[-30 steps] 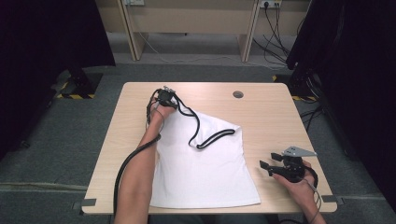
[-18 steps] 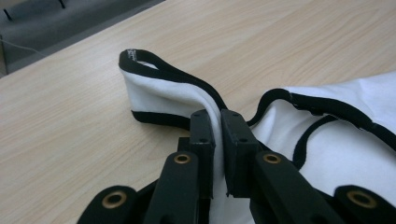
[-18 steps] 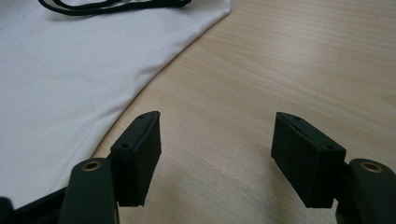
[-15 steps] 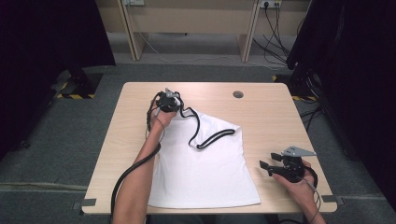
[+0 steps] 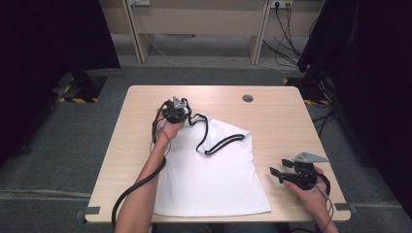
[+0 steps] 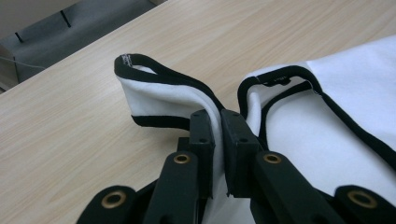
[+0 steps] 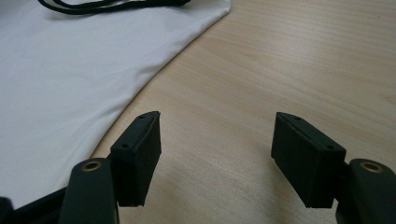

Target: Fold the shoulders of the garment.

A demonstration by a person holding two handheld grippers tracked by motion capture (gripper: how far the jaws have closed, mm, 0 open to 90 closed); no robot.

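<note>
Left gripper (image 6: 217, 128) pinches white garment (image 5: 214, 174) at black-trimmed strap (image 6: 159, 86). Right gripper (image 7: 217, 158) spread wide, nothing between, garment edge just beside.

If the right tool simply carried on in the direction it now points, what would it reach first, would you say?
Probably the white top's hem edge: the open right tool points across bare table toward it, nothing between, though depth is hard to judge.

White tank top (image 5: 214, 179) with black trim lies flat on the bench (image 5: 277, 116) — far-left shoulder strap (image 6: 154, 93) lifted, bunched
</note>
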